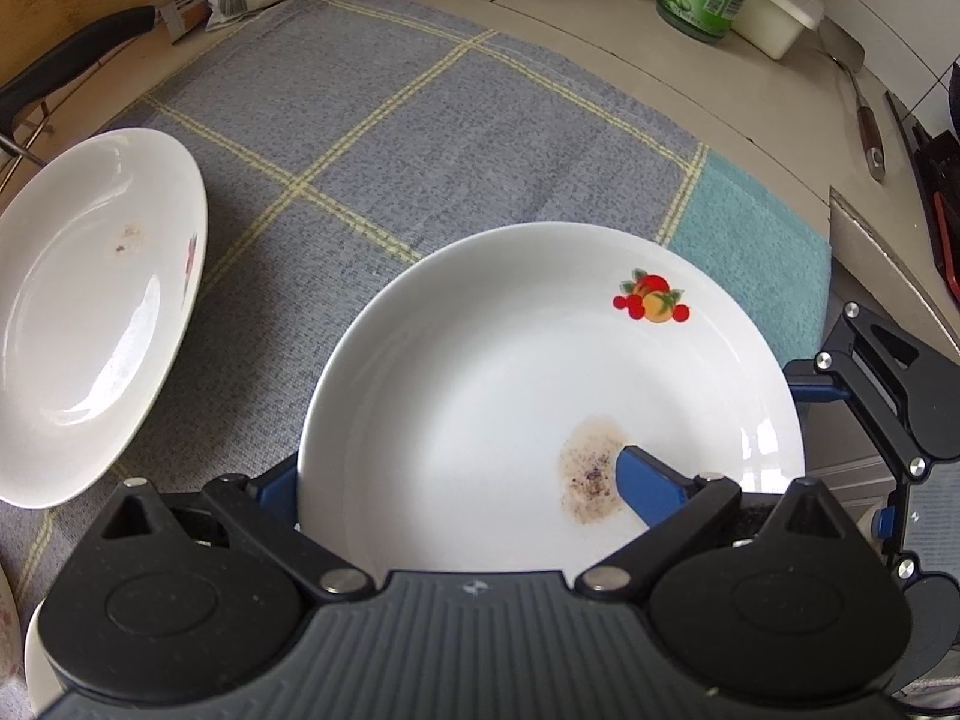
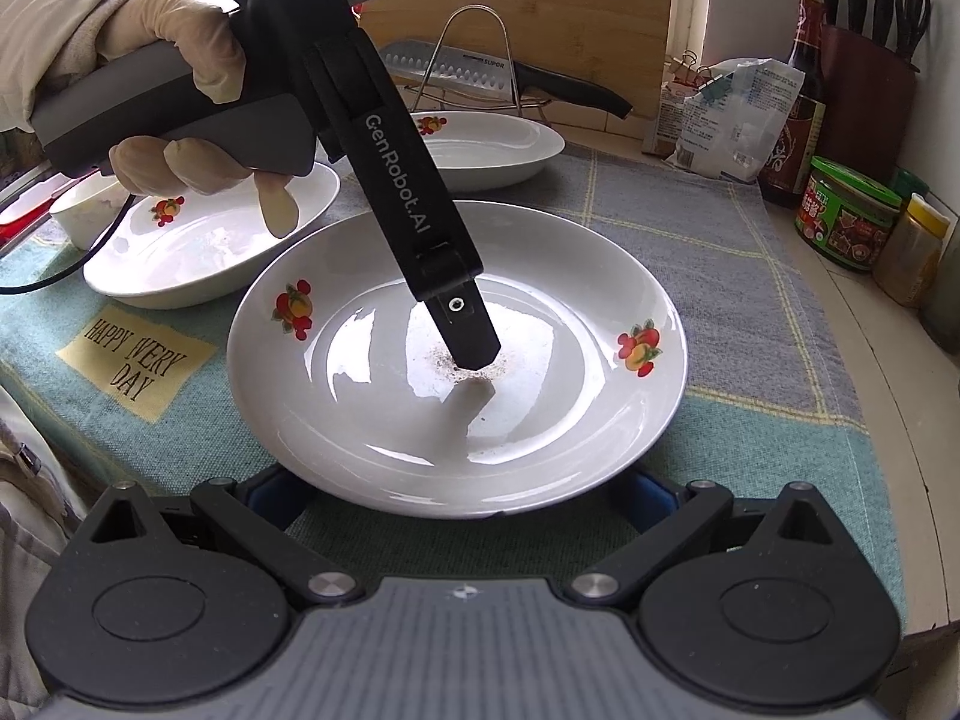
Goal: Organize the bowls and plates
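Observation:
A white plate with fruit prints and a brown stain point(image 1: 510, 396) point(image 2: 456, 360) lies on the checked cloth. My left gripper point(image 1: 456, 480) straddles its near rim: one blue finger point(image 1: 648, 483) rests inside on the stain, the other point(image 1: 279, 483) is outside under the rim; in the right wrist view its finger point(image 2: 468, 330) touches the plate's middle. My right gripper point(image 2: 456, 498) is open, its fingers wide apart at the plate's near edge, beneath the rim. A second plate point(image 1: 90, 312) point(image 2: 210, 240) lies to the left. A third plate point(image 2: 486, 144) lies behind.
A knife point(image 2: 510, 81) rests on a wire rack at the back. Jars point(image 2: 849, 222), bottles and a bag point(image 2: 726, 120) line the counter's right edge. A small white bowl point(image 2: 84, 210) sits at far left. A spatula point(image 1: 864, 114) lies at right.

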`<state>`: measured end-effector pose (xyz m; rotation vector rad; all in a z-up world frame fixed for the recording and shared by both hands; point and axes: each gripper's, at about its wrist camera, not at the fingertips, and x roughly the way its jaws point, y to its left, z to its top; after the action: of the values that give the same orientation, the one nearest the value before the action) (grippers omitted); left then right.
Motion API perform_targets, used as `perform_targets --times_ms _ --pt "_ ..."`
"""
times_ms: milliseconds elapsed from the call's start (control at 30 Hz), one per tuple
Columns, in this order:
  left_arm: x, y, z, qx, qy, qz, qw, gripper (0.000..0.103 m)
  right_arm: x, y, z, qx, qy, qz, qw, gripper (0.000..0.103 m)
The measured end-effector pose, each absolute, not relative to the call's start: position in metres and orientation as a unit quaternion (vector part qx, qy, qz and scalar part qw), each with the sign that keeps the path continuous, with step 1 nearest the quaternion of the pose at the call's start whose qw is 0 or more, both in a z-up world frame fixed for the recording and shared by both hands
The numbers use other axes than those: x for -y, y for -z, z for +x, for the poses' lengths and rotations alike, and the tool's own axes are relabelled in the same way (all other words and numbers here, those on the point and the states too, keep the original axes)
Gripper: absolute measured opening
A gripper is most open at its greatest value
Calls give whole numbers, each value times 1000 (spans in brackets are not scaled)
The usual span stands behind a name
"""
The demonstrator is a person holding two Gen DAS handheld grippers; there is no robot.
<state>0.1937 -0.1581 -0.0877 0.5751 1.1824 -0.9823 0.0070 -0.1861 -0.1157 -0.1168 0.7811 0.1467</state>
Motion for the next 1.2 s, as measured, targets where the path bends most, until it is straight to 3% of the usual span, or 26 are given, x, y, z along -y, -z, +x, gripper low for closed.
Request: perform_targets --times_ms 1200 --pt "152 83 203 -518 472 254 666 85 186 111 16 -399 -78 -80 910 103"
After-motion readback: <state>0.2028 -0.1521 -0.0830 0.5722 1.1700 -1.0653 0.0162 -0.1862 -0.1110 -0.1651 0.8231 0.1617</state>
